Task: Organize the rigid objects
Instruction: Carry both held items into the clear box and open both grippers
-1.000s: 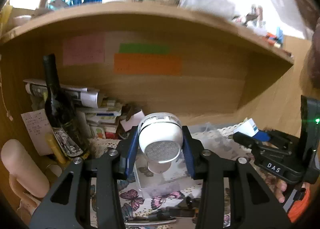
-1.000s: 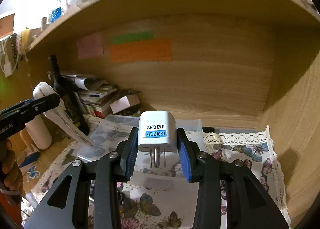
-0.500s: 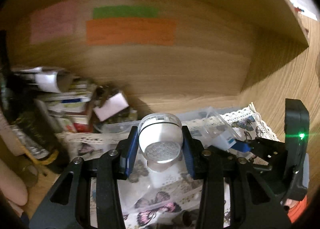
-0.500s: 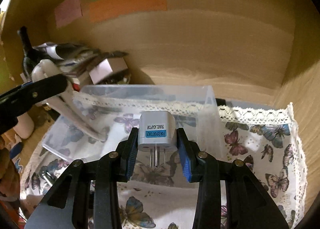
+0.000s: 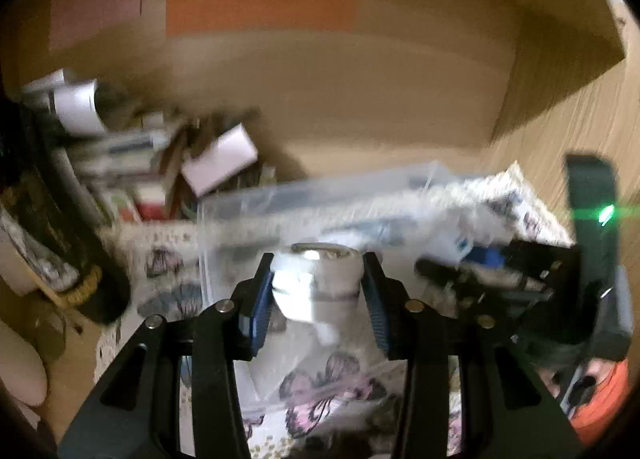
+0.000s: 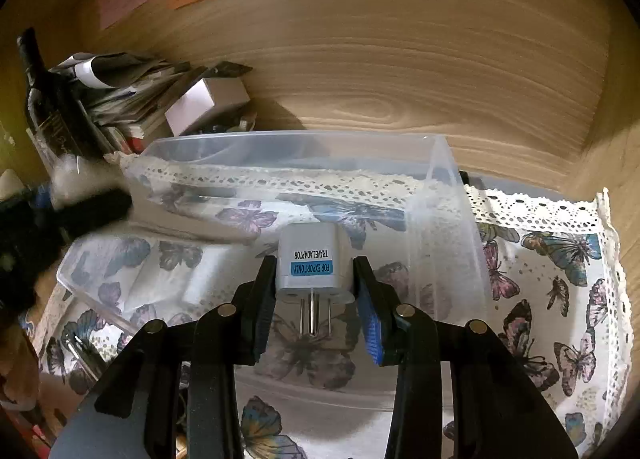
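Fingers (image 6: 366, 319) of my right gripper (image 6: 314, 299) pinch the travel adaptor (image 6: 310, 267) above the clear bin (image 6: 440, 187), ready to drop it in; left fingers (image 5: 256, 307) clamp a white round gadget (image 5: 316, 283) beside that bin.

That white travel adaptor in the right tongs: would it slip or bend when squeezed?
The travel adaptor is probably stiff: a boxy hard shell with metal pins. Its flat sides sit squarely between the right tongs, so slipping seems unlikely. It looks light for its size.
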`<state>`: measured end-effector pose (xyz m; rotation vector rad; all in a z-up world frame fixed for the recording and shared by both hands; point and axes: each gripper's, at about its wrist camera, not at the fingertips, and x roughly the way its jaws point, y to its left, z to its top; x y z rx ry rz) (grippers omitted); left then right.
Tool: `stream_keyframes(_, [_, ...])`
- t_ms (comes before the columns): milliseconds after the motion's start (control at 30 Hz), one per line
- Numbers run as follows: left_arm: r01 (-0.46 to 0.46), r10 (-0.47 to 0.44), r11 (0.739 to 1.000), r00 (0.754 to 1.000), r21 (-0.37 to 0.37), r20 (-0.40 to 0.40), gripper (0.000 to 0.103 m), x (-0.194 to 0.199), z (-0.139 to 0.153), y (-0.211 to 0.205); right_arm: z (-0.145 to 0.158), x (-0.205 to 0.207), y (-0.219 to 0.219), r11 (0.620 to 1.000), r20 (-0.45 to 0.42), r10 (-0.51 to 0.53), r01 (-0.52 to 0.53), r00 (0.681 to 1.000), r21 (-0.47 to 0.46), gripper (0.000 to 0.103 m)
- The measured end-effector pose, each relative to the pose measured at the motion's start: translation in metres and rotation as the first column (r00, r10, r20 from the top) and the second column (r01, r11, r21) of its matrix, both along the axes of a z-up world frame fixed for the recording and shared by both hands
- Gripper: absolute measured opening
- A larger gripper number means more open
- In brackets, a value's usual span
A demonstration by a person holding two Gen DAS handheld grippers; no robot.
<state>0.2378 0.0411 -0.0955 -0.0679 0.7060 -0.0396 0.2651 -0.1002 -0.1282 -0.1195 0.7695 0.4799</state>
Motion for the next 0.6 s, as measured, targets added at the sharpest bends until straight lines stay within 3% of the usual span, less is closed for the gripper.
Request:
stream_keyframes(100, [-0.014, 0.014, 1.0, 0.999, 0.006, -0.04, 0.041, 0.005, -0.01, 0.003, 0.0, -0.001, 0.0, 1.0, -0.002, 0.004, -0.004, 1.0, 0.002, 0.035])
stream_keyframes(167, [-0.01, 0.01, 1.0, 0.999, 0.006, -0.035, 0.034, 0.006, -0.009, 0.002, 0.001, -0.001, 0.0, 1.0, -0.002, 0.006, -0.006, 1.0, 0.004, 0.035])
stream_keyframes(367, [-0.006, 0.006, 0.999, 1.0, 0.034, -0.008, 0.034, -0.001, 0.0, -0.003, 0.011, -0.01, 0.002, 1.0, 0.028, 0.025, -0.024, 0.999, -0.005, 0.035])
stream_keyframes(433, [-0.009, 0.009, 0.999, 1.0, 0.033, 0.002, 0.035, -0.007, 0.005, -0.002, 0.016, -0.015, 0.002, 1.0, 0.038, 0.028, -0.027, 0.999, -0.011, 0.04])
stream_keyframes(500, [-0.015, 0.015, 1.0, 1.0, 0.026, 0.014, 0.037, -0.014, 0.012, 0.001, 0.026, -0.022, -0.001, 1.0, 0.058, 0.027, -0.027, 0.998, 0.0, 0.049])
stream_keyframes(600, [-0.042, 0.041, 0.999, 0.998, 0.026, 0.054, 0.056, -0.031, 0.027, 0.006, 0.041, -0.035, -0.006, 0.999, 0.099, 0.029, -0.031, 0.995, 0.023, 0.058])
